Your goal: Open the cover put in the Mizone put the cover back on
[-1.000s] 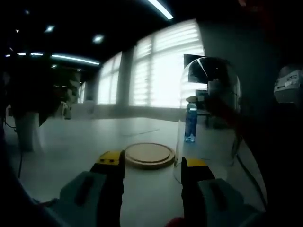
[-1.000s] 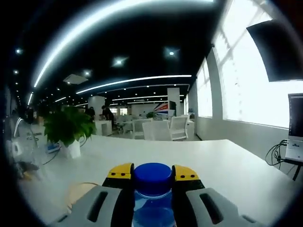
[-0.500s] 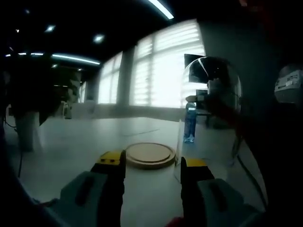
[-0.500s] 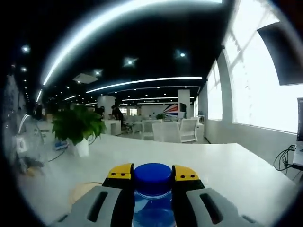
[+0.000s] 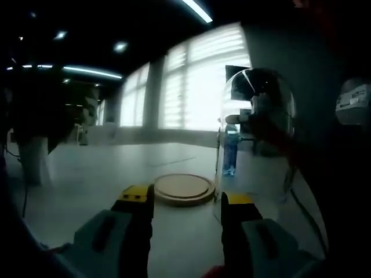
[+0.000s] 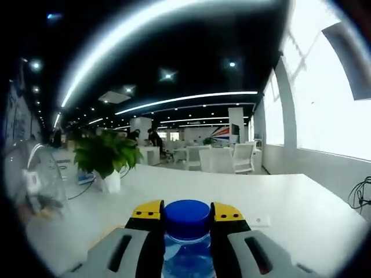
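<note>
In the left gripper view, the Mizone bottle (image 5: 231, 152), seen through the clear dome cover (image 5: 258, 139) at right of centre, has slid slightly toward the left of the frame compared with a second ago, nearer the round wooden base (image 5: 183, 189) at lower centre. I judge this means I am carrying the bottle toward the base, with the cover already off and standing beside it on the white table (image 5: 104, 174). In the right gripper view, my right gripper (image 6: 187, 213) at bottom centre pinches the bottle just under its blue cap (image 6: 187, 212), and the room behind has swung, with the potted plant (image 6: 107, 159) now further right. The bottle stands upright, cap upward, its long axis vertical in the left gripper view. My left gripper (image 5: 184, 198), at bottom centre, has its jaws spread with nothing between them.
</note>
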Available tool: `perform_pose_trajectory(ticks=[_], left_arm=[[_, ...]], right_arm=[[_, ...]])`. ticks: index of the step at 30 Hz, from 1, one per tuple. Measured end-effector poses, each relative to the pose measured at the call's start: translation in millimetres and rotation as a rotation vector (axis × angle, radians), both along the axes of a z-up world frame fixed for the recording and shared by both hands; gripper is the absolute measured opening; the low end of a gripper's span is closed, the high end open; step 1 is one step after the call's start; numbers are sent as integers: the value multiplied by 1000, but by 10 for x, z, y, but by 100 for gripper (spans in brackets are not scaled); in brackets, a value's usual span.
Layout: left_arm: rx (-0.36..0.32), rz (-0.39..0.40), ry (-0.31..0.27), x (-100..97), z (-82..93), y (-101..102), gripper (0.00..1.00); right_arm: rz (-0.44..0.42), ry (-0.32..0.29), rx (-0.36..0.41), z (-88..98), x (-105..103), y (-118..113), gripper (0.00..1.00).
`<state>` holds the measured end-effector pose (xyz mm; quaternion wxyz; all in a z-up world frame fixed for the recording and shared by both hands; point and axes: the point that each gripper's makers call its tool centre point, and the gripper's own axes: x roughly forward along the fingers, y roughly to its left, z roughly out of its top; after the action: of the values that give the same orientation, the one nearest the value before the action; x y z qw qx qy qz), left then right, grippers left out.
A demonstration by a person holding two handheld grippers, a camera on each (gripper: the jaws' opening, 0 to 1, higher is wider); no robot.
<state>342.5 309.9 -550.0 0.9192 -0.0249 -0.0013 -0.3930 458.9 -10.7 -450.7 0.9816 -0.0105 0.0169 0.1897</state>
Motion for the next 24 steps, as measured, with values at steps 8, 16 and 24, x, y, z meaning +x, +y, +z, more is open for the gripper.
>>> perform_pose_trajectory(ticks=[8,16,24], left_arm=[[4,0,-1,0,-3,-6,38],[11,3,-2,2,-11,-8,38],[10,5,0,7,-13,-6,38]], right_arm=[[79,1,-3,2,17,180,24],[152,-8,0,11,20,397,24],[214,-5,-5,9,1,535,24]])
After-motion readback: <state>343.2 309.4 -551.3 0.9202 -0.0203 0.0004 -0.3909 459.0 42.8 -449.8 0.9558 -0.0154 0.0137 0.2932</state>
